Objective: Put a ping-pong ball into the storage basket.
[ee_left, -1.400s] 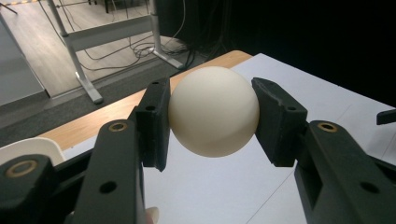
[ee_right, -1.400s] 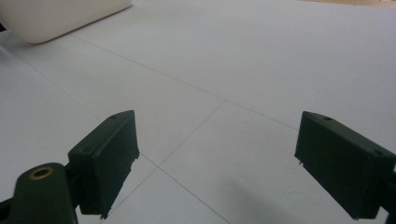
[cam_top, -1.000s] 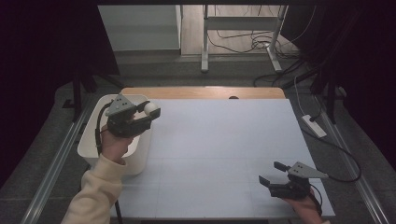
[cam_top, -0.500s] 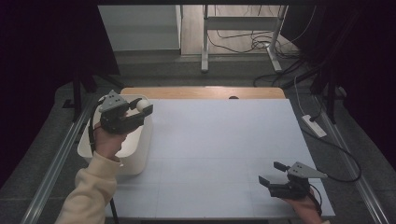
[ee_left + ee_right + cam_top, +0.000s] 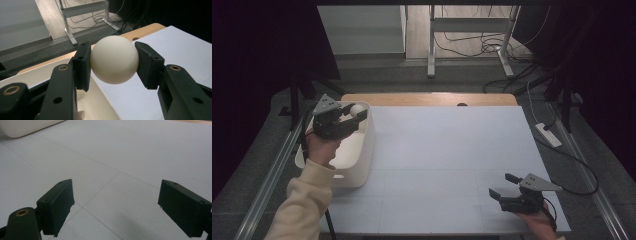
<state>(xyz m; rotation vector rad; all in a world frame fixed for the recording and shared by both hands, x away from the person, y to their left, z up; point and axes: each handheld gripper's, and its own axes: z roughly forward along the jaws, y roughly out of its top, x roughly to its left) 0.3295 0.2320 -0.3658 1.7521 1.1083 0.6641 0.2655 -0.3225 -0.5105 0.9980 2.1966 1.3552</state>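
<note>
At nine o'clock on the table, left gripper [image 5: 353, 117]: jaws clamped on a cream-white ball [image 5: 357, 110], one pad on each side, ball clear of any surface. Ball hangs over the open top of a white plastic bin [image 5: 362, 150], near its far rim; bin stands on the table's left edge. At five o'clock, right gripper [image 5: 504, 186]: jaws wide apart, nothing between them, low over the white tabletop [image 5: 452, 150]. Wooden strip [image 5: 432, 99] along the twelve o'clock edge.
</note>
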